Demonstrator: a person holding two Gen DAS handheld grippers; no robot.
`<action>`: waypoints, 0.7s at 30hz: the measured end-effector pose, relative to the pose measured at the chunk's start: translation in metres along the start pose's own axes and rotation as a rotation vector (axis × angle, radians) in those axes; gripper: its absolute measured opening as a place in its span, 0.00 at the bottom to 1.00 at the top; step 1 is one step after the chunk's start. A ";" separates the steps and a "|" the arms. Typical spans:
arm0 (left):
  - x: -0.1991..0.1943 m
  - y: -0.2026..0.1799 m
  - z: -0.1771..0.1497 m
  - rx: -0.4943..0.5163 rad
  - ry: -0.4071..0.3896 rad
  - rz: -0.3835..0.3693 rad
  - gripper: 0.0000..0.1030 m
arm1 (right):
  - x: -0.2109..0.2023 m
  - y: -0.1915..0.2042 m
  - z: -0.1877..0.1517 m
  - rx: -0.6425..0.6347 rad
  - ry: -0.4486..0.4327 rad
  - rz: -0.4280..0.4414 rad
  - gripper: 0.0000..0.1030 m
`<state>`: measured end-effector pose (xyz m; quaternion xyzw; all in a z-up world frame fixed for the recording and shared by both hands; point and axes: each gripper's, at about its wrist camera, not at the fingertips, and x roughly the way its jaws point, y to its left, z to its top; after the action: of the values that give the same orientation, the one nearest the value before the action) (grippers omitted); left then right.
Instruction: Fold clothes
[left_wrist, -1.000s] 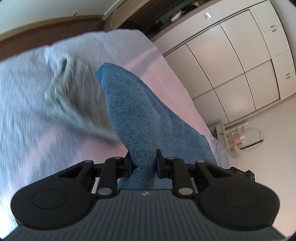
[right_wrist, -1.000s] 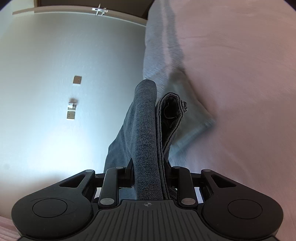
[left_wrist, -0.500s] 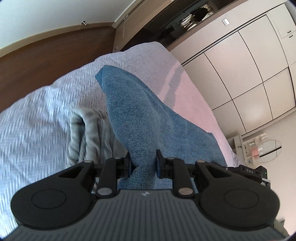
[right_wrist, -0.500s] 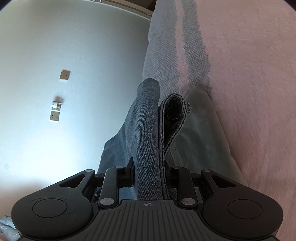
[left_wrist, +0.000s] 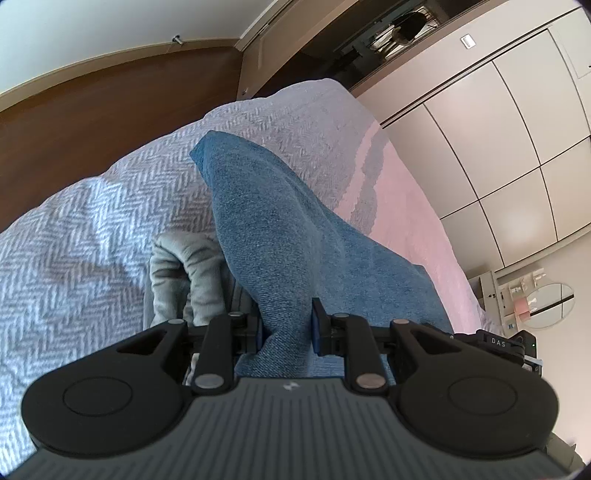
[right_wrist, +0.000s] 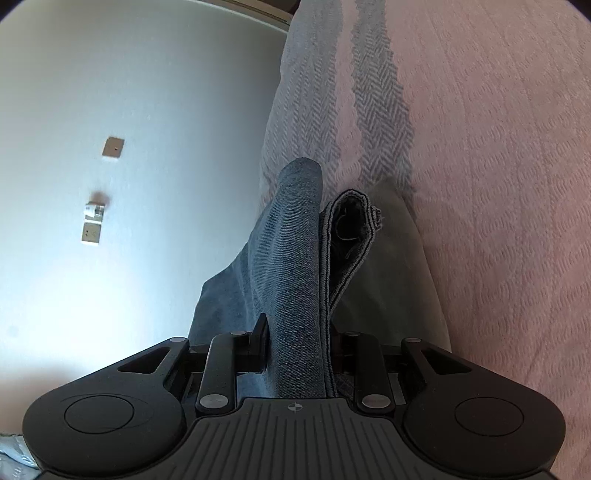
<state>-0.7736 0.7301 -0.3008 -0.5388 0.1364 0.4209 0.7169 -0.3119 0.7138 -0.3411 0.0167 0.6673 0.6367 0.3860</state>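
Note:
Blue denim jeans (left_wrist: 280, 236) rise in a fold from between the fingers of my left gripper (left_wrist: 287, 325), which is shut on them above the bed. In the right wrist view the same jeans (right_wrist: 295, 266) run up between the fingers of my right gripper (right_wrist: 297, 343), also shut on them, with a doubled hem edge (right_wrist: 351, 229) standing open beside the main fold. A grey garment (left_wrist: 184, 273) lies crumpled on the bedspread just left of the jeans; the grey garment (right_wrist: 391, 266) shows as a flat patch right of the denim.
The bed carries a grey herringbone blanket (left_wrist: 92, 229) and a pink cover (right_wrist: 498, 184). Wardrobe doors (left_wrist: 498, 147) and a small mirror shelf (left_wrist: 535, 302) stand at the right. A brown headboard wall (left_wrist: 92, 110) lies behind. A white wall (right_wrist: 129, 147) with small plates fills the left.
Both grippers have swung with the jeans held, so the headboard wall and more blanket come into the left view. The grey garment now sits closer under the left gripper.

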 end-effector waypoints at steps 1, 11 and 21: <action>0.002 0.001 0.000 0.001 0.003 -0.001 0.17 | -0.001 -0.001 0.000 0.002 0.000 -0.001 0.25; 0.016 0.012 -0.008 0.057 0.018 0.042 0.20 | 0.012 -0.021 -0.009 -0.014 0.002 -0.135 0.40; -0.005 -0.003 -0.019 0.077 -0.034 0.150 0.27 | -0.008 0.028 -0.030 -0.261 -0.239 -0.426 0.67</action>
<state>-0.7691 0.7106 -0.3028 -0.4920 0.1800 0.4771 0.7056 -0.3357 0.6897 -0.3168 -0.0989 0.5177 0.6155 0.5859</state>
